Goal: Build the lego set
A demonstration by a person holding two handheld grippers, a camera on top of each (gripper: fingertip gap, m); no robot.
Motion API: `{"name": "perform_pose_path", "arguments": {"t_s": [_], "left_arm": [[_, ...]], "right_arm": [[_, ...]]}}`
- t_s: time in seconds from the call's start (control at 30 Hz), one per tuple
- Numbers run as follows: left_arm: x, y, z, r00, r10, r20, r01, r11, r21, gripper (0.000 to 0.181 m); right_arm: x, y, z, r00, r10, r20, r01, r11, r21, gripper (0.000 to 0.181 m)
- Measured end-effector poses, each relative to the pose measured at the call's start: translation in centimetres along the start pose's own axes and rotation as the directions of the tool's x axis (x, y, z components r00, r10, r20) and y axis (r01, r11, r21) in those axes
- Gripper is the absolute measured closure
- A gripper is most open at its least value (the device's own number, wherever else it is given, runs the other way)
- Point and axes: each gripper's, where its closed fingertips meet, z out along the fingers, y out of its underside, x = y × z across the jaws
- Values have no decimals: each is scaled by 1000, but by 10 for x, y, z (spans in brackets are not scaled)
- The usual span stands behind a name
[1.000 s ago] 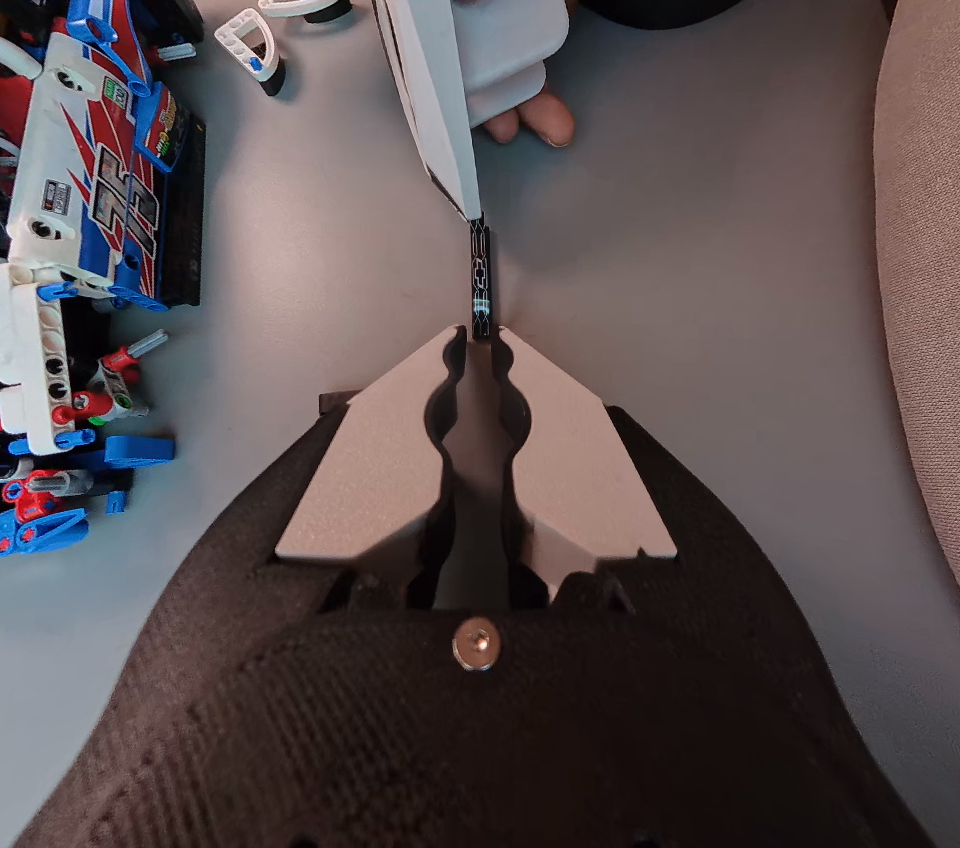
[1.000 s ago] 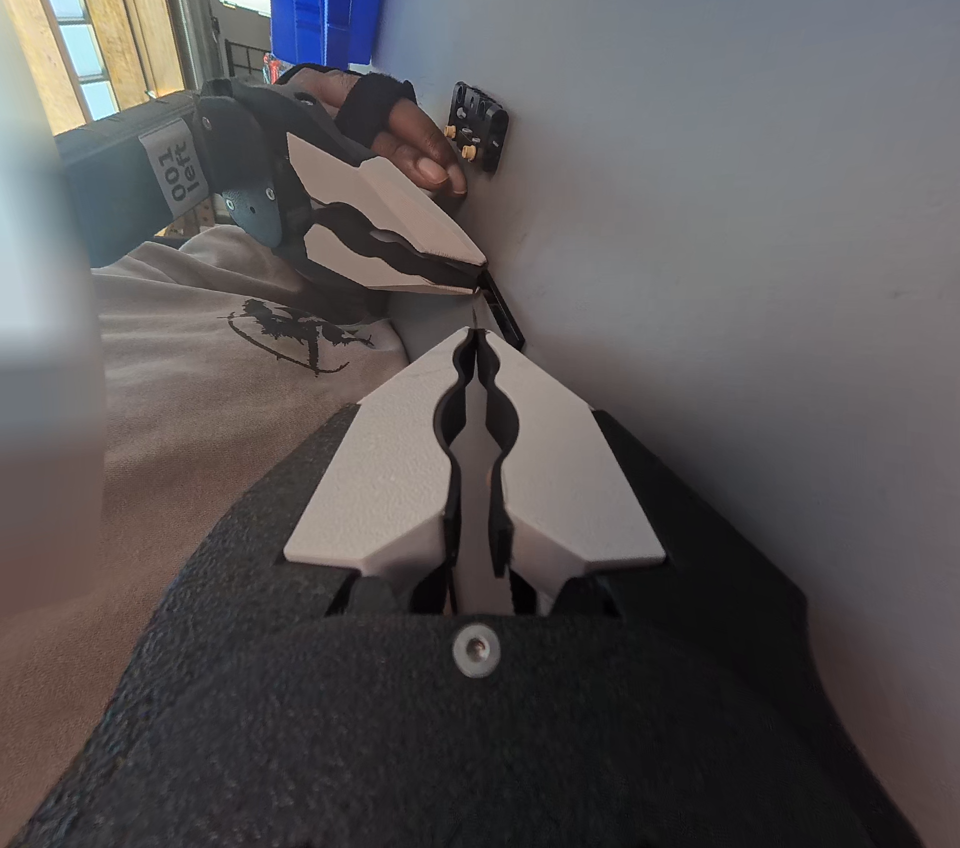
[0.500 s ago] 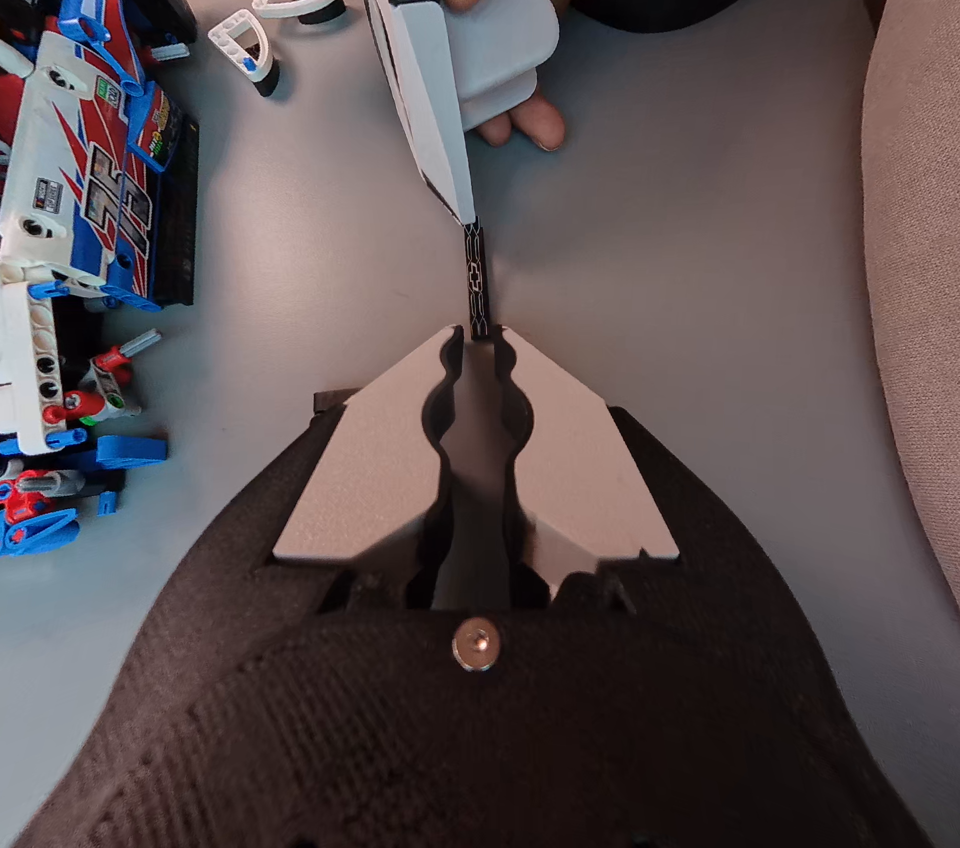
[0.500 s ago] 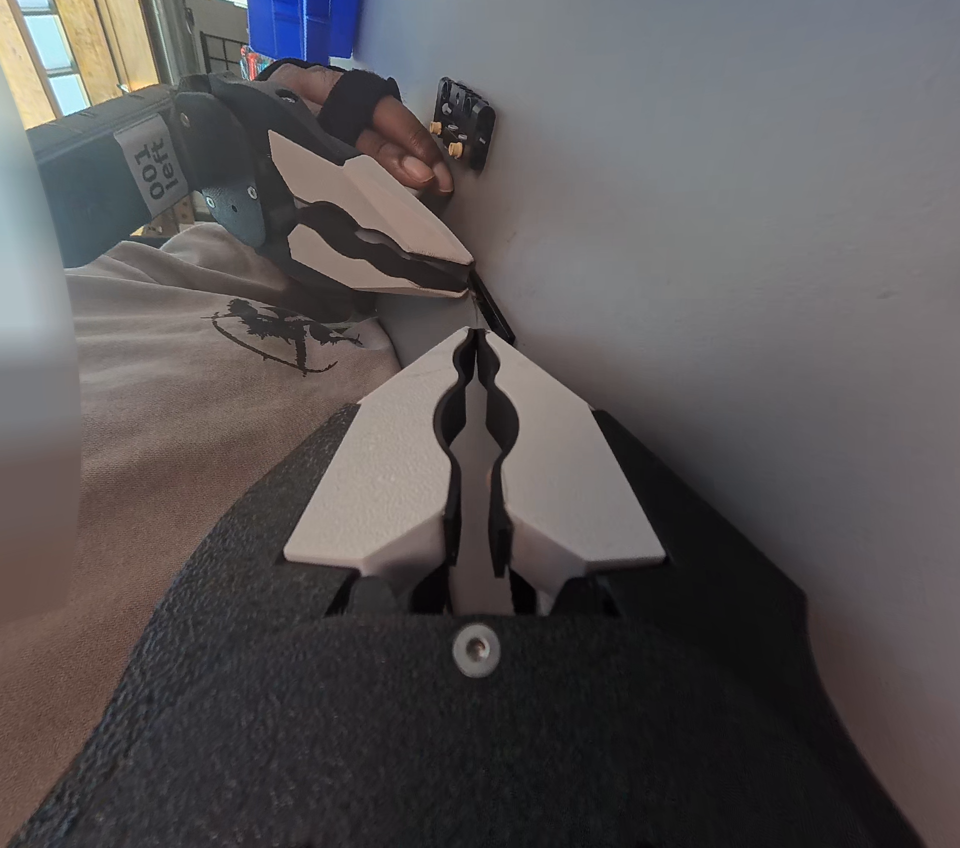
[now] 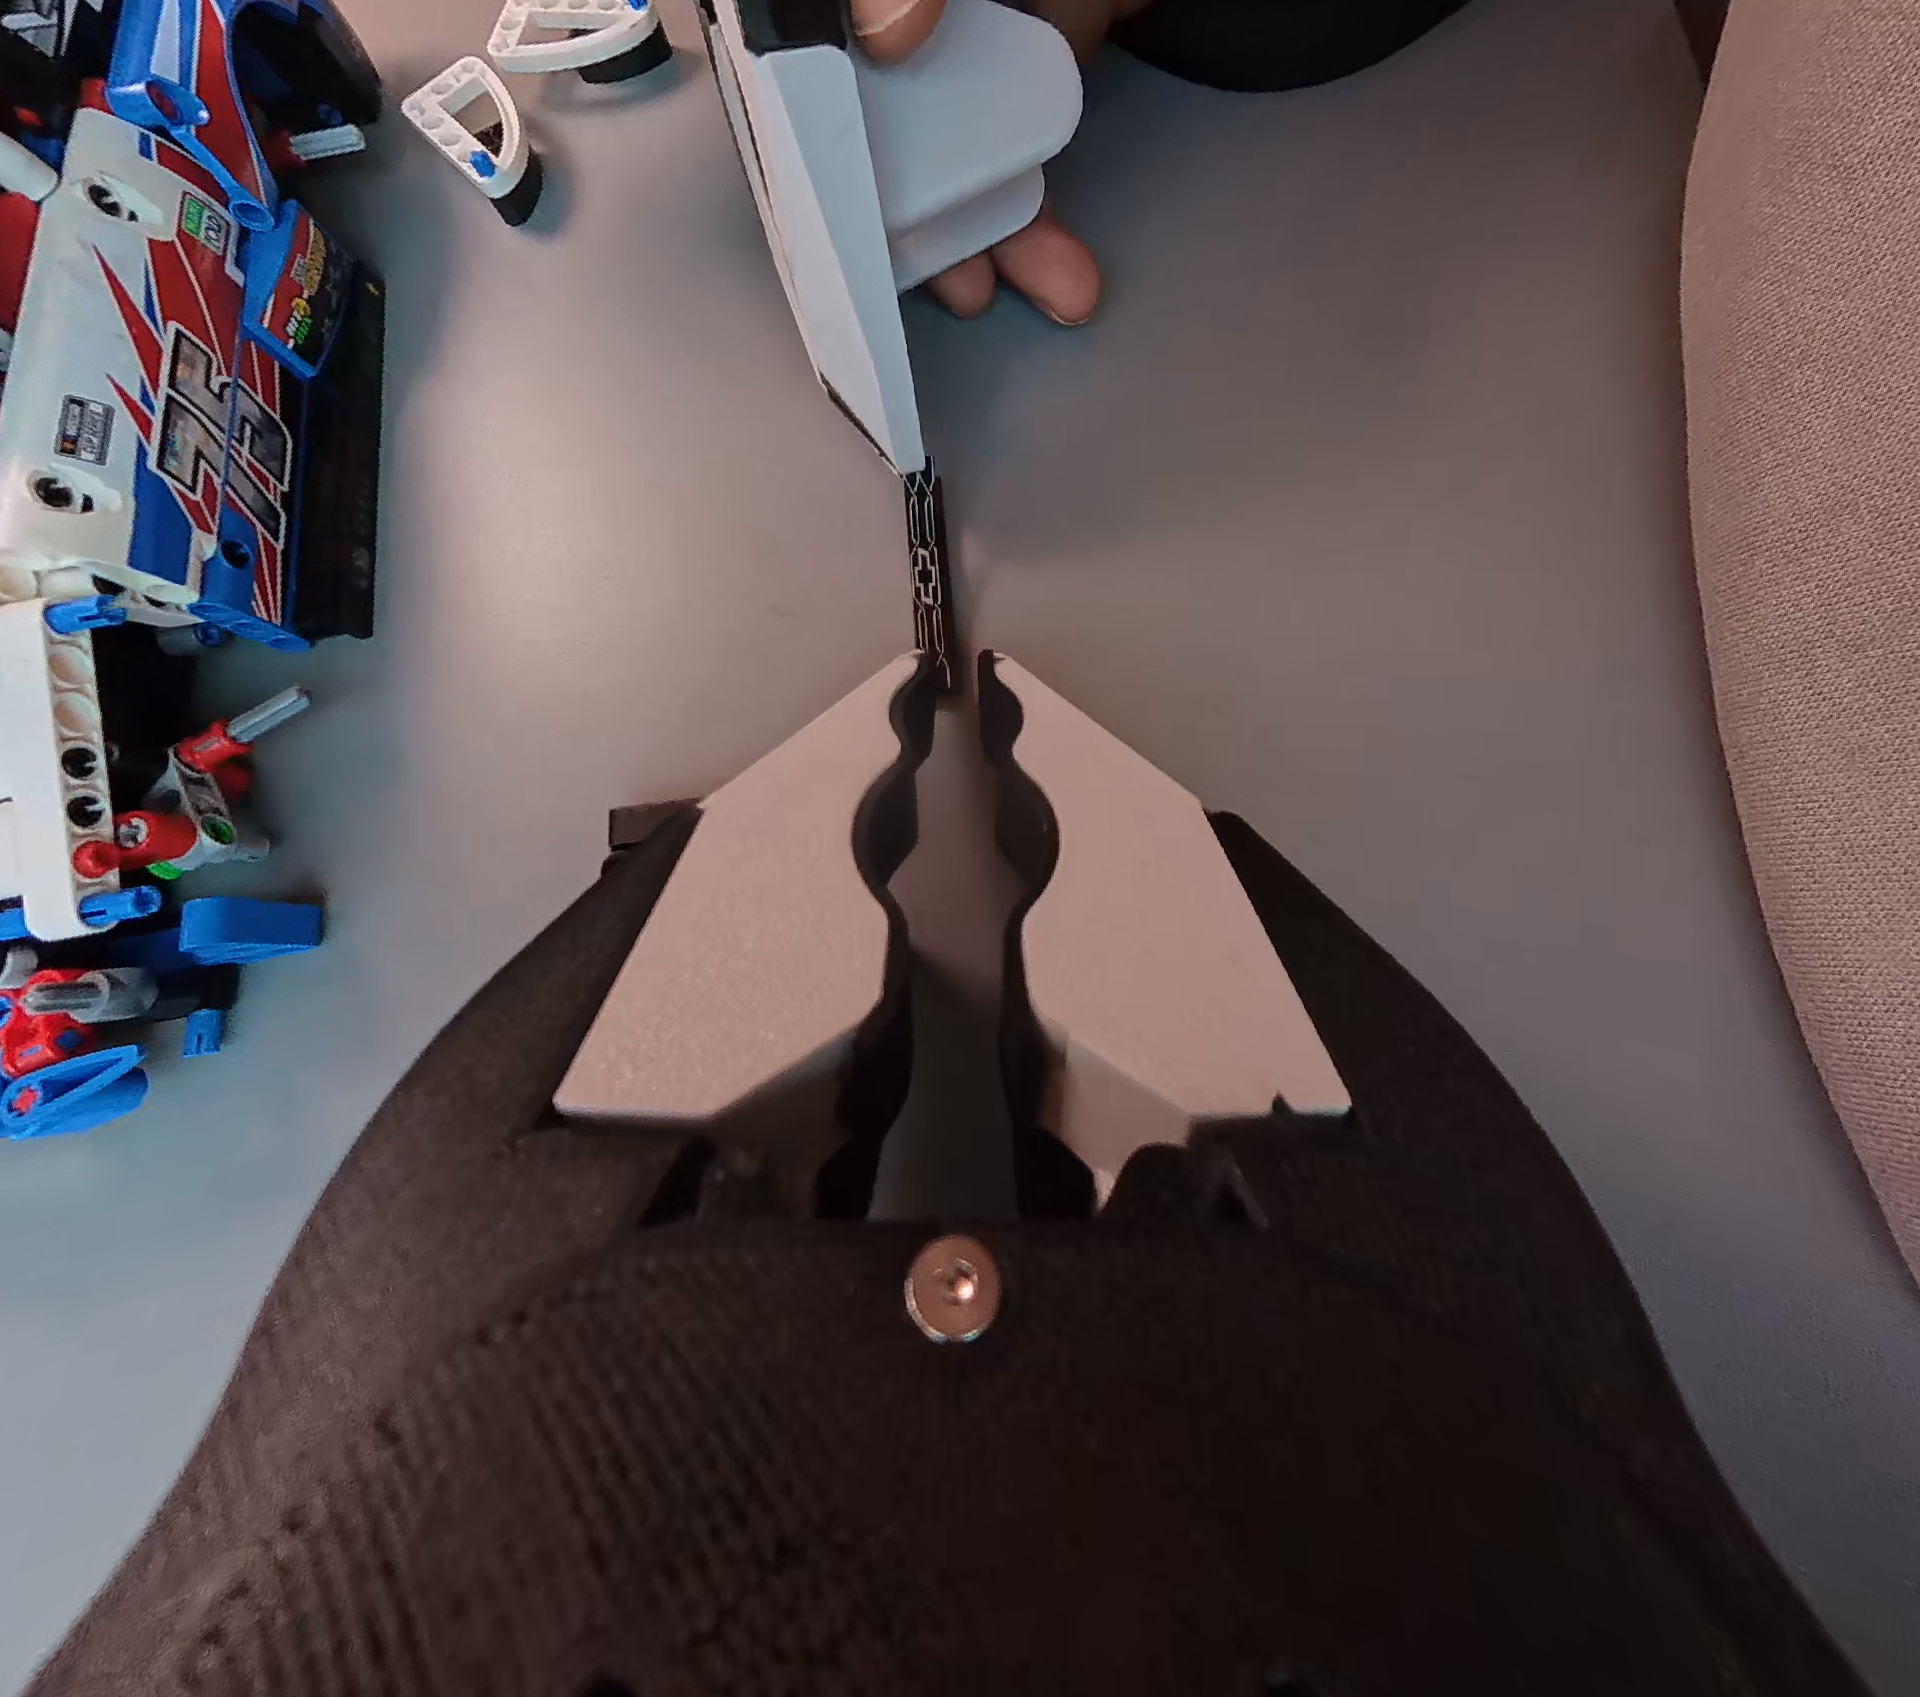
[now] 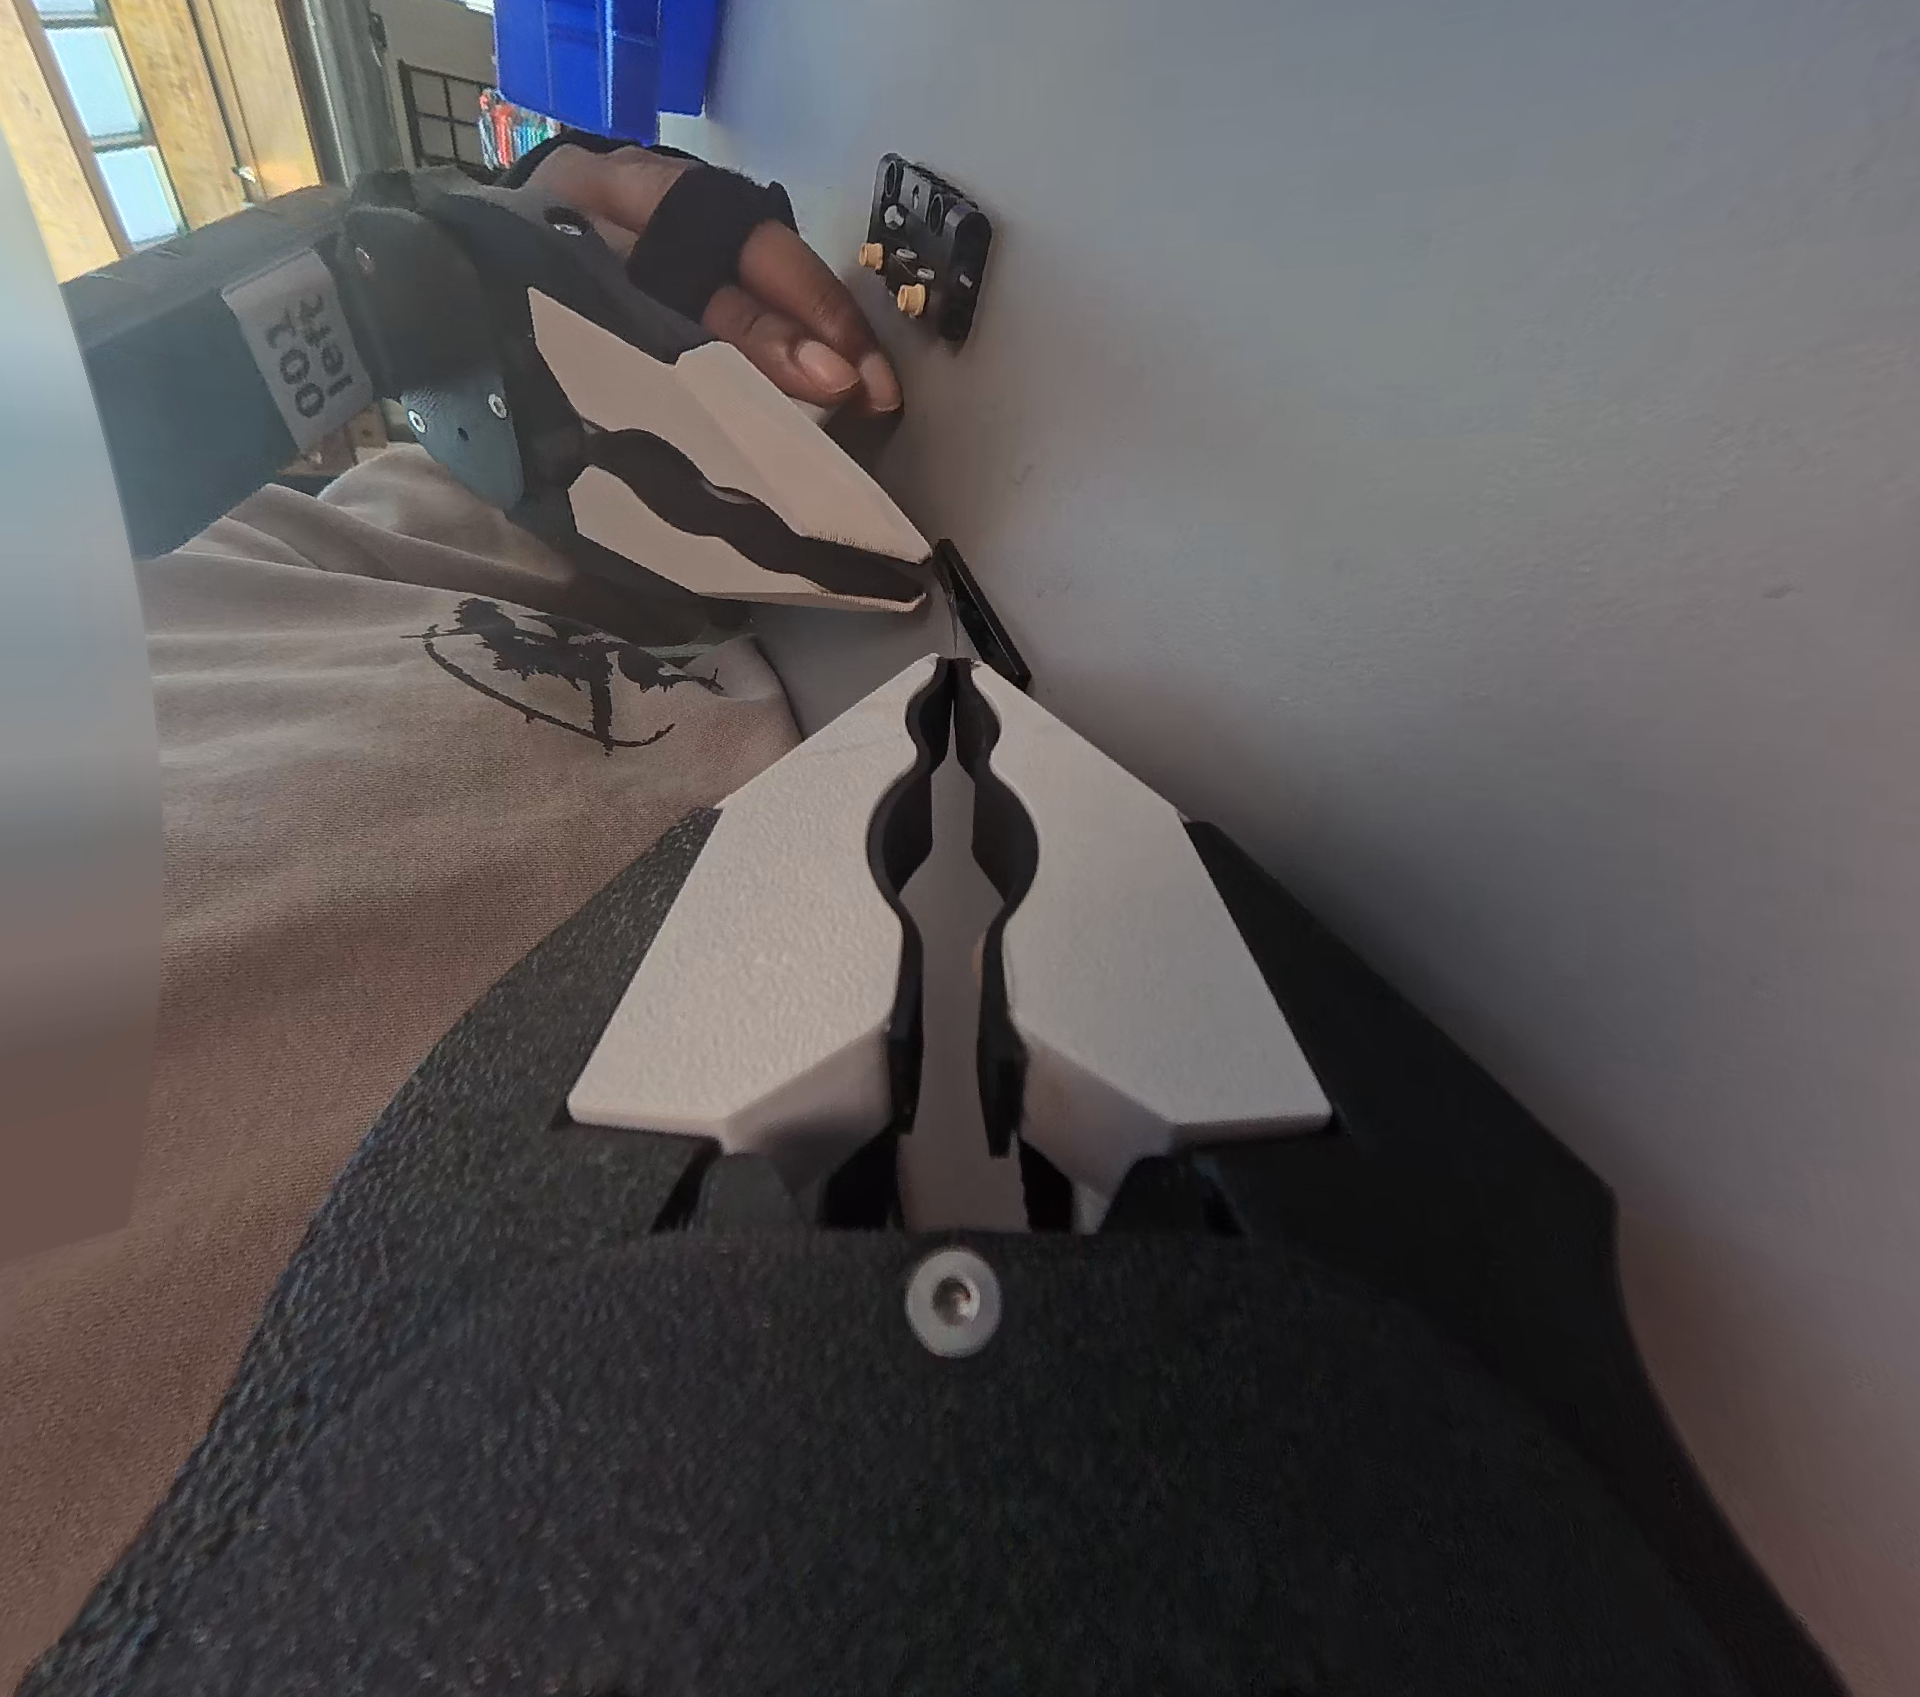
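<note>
- Down at the tabletop, the left gripper (image 5: 951, 660) has its jaws slightly parted; the near end of the black strip (image 5: 928, 577) sits in the gap against one finger, not squeezed.
- At the strip's other end, the right gripper (image 6: 951, 665) is clenched, tips pressed together, and seems to pinch that end, though the contact itself is too fine to be sure of.
- The patterned strip lies low on the grey table (image 5: 1299, 504), stretched between the two tips.
- To my eye the step is a hand-over or re-grip of this thin piece. One set of tongs should be firmly clamped before the other lets go.
- I'd take the strip across its flat faces, a little in from the end, so it cannot pivot or flick away.
- Slow, small moves look wise: the piece is slim and probably twists easily.
- Farther off to the left stands the race car model (image 5: 177, 400), with two white curved panels (image 5: 468, 120) near it; the strip likely goes there.
- A black frame piece with tan pins (image 6: 930, 250) lies beyond the left gripper.
</note>
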Motion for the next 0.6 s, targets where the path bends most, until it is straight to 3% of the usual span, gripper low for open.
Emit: {"name": "perform_pose_path", "arguments": {"t_s": [0.6], "left_arm": [[5,1,4,994,103,24,-100,991,-89,174]], "right_arm": [[0,0,0,1000,-10,-3,10,1000,-4,181]]}}
